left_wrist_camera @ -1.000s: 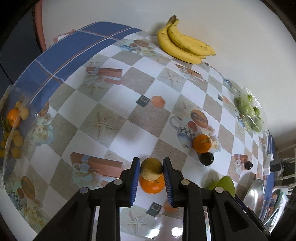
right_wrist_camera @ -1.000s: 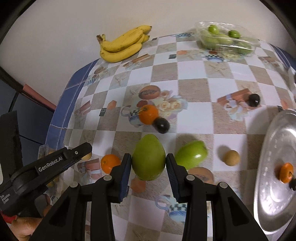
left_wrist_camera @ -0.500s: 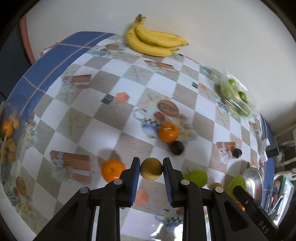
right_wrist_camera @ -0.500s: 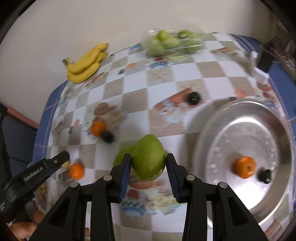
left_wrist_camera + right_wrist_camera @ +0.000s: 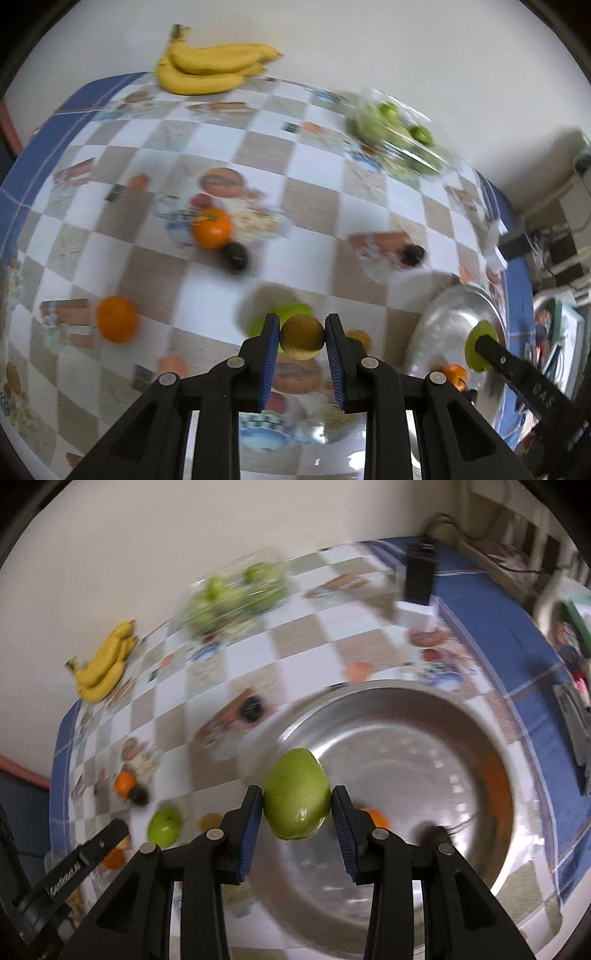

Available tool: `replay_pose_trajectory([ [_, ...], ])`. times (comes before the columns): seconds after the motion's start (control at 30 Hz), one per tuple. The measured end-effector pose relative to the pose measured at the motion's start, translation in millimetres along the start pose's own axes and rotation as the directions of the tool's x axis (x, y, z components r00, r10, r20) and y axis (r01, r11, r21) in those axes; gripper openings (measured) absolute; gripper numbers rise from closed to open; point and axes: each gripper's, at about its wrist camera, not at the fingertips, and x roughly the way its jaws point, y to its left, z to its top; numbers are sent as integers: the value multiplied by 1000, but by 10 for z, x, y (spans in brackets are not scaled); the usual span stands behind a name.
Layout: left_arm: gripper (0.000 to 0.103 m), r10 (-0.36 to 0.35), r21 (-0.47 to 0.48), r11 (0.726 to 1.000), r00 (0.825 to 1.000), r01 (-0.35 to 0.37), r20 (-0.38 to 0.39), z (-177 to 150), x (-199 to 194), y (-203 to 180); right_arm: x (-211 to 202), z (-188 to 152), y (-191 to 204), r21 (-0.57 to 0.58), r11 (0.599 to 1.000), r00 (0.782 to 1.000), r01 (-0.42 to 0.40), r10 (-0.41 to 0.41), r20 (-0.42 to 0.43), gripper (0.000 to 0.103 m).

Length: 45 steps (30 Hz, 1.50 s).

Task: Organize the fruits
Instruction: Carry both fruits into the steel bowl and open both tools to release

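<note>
My left gripper is shut on a small round brown fruit and holds it above the checkered table, left of the steel bowl. My right gripper is shut on a large green mango and holds it over the near left side of the steel bowl. The bowl holds an orange and a dark fruit. On the table lie two oranges, two dark round fruits, a green apple and a small brown fruit.
A bunch of bananas lies at the far edge by the wall. A clear box of green fruits stands at the far right. A black and white box stands beyond the bowl. The right gripper with the mango shows in the left wrist view.
Both grippers have swung to the right with their fruits. The right gripper has moved from above the table to over the steel bowl. The left gripper now faces the bowl's side.
</note>
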Motion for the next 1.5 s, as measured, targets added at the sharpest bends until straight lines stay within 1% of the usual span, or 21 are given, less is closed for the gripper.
replay_pose_trajectory([
  [0.2,27,-12,115,993,1000,13,-12,-113,73,-468,-56,101,-502,102,994,999,42,-44,10,40],
  [0.33,27,-18,209,978,1000,23,-23,-235,129,-819,-118,139,-759,146,986,997,76,-80,21,40],
  [0.4,27,-18,252,967,999,24,-28,-300,157,-976,-135,147,-853,164,983,996,78,-83,21,40],
  [0.47,27,-26,286,958,999,34,-33,-352,176,-1091,-145,154,-904,176,981,996,84,-89,21,40],
  [0.57,27,-35,312,949,998,47,-46,-410,220,-1196,-139,139,-910,171,981,996,87,-92,19,40],
  [0.7,27,-1,350,937,998,21,-57,-484,312,-1270,-29,103,-886,154,984,996,89,-88,-14,40],
  [0.93,28,12,364,931,997,18,-79,-537,396,-1292,152,33,-880,141,984,992,111,-101,-76,40],
  [1.07,28,12,370,929,997,19,-82,-547,401,-1309,129,40,-850,132,986,993,104,-96,-66,40],
  [1.13,30,14,368,930,996,18,-84,-540,402,-1309,116,50,-836,128,987,994,102,-95,-61,40],
  [1.17,35,15,366,931,996,18,-85,-536,399,-1305,109,54,-831,129,987,994,99,-92,-59,40],
  [1.2,43,14,363,931,996,18,-85,-532,395,-1302,104,60,-826,128,987,994,98,-91,-58,40],
  [1.27,50,5,358,933,997,24,-81,-522,371,-1296,70,71,-806,123,987,994,100,-95,-51,40],
  [1.43,50,-4,341,940,997,28,-71,-476,319,-1256,-28,93,-753,108,990,996,94,-91,-25,40],
  [1.47,51,-3,325,945,998,26,-70,-453,314,-1215,-39,92,-749,106,990,996,93,-91,-22,40],
  [1.5,54,0,314,949,998,22,-70,-439,315,-1186,-38,94,-748,105,990,996,93,-91,-23,40],
])
